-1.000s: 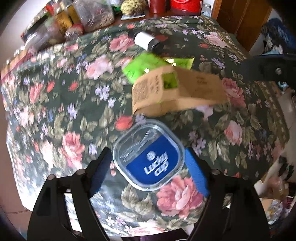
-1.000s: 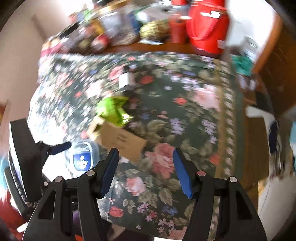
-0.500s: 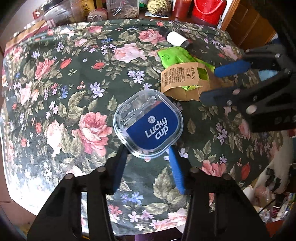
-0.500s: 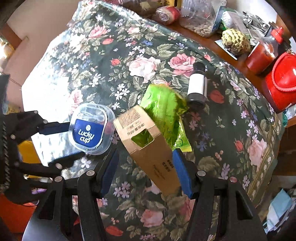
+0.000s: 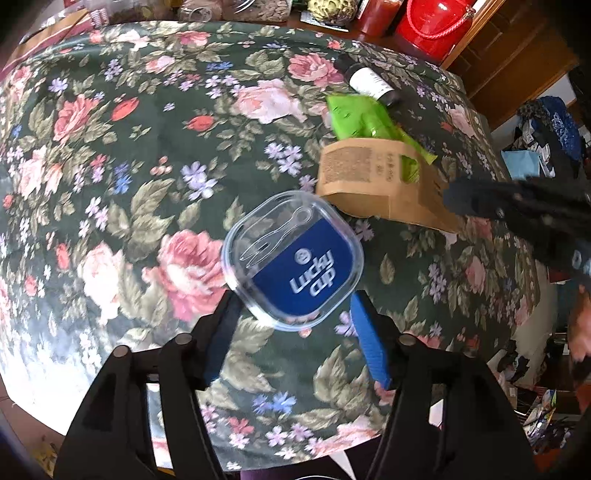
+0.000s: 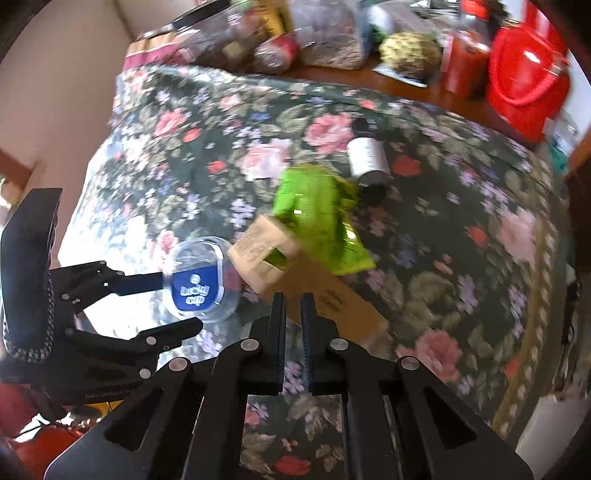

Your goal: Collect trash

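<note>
Our left gripper [image 5: 291, 317] is opening, its blue pads either side of the near edge of the clear Lucky cup lid [image 5: 293, 260] on the floral tablecloth [image 5: 122, 155]; we cannot tell whether they touch it; our right gripper [image 6: 293, 295] is pinched onto the edge of the brown cardboard box [image 6: 325, 295], which lies beside the lid with the green wrapper [image 6: 319, 218] and small bottle [image 6: 367, 158] beyond

Bright daylight, motion blur, fisheye-warped edges

on the floral bench [image 5: 155, 155]: one clear lid [image 5: 293, 258], one brown carton [image 5: 373, 181], one green wrapper [image 5: 358, 116], one bottle [image 5: 371, 83]. behind them stand one red jug [image 5: 436, 22] and one red sauce bottle [image 6: 463, 62].
</note>
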The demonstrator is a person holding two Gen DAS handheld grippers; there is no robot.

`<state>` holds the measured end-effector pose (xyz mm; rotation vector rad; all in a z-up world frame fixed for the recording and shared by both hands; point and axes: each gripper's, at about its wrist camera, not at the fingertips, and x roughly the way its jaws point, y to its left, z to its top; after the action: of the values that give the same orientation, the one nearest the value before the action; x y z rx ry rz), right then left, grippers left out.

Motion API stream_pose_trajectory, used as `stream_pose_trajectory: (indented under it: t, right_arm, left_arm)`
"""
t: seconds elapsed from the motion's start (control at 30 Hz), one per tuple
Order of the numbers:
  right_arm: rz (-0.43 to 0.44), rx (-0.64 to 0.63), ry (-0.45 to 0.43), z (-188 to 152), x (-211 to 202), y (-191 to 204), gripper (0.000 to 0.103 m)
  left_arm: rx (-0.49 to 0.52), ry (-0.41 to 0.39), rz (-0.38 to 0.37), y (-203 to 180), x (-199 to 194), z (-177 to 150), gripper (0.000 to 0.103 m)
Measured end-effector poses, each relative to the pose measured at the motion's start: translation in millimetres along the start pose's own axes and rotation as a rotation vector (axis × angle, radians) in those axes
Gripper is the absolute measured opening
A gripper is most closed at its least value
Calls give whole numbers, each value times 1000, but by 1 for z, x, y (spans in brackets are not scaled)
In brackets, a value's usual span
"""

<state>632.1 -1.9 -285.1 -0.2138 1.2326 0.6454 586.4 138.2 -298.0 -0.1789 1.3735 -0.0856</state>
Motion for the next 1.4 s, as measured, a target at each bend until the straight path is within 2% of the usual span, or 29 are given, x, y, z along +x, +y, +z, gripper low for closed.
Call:
stream_pose_trajectory:
  t: [0.07,0.17,0.23,0.27,0.3,0.37,0.53,0.63,0.7,0.73,0.77,0.93,1.03,1.2,1.33,1.37,1.4]
  right_arm:
    - [-48,16,-4,-9,-4,-4,7]
    - [-62,14,-17,-19,-13,-12,7]
    - [-69,-3,4,-22,-15,-17,13]
    - [-76,-12,19,-23,-15,-20,26]
    - [-86,-17,27,-22,-15,-22,43]
    - [-101,-15,19,-23,-18,-27,54]
    - [-57,36,4,-21,-24,-38,55]
    - [-50,32,11,-21,-23,-38,55]
    - [-49,6,23,-19,-19,-35,55]
    - [-50,-7,27,-18,-18,-33,55]
    - [-50,-20,30,-17,-16,-31,55]
    - [-28,-83,30,-2,-5,-16,55]
    - [-20,-137,18,12,2,-6,55]
    - [-29,-229,61,34,25,10,55]
    - [-1,-206,96,46,38,10,54]
    - [-3,-205,93,46,38,11,47]
    - [-12,-209,90,47,37,12,45]
  left_arm:
    - [13,-2,13,-9,6,9,68]
    - [34,-4,52,-22,13,20,72]
    - [40,-10,76,-29,18,29,72]
    - [36,-12,83,-30,20,33,73]
    - [25,-16,88,-31,22,37,73]
    - [7,-22,88,-33,24,43,78]
    - [-13,-32,105,-43,36,63,90]
    - [8,-46,180,-52,47,73,92]
    - [-13,-71,183,-51,48,77,89]
    - [-20,-83,185,-50,48,79,82]
    - [-26,-96,189,-48,47,80,79]
    - [-49,-97,183,-24,44,77,77]
    - [-72,-90,151,-6,38,72,77]
    - [-84,-120,136,11,22,68,77]
    - [-109,-152,122,15,11,66,77]
    - [-116,-159,115,14,8,57,77]
    - [-122,-166,107,17,4,56,77]
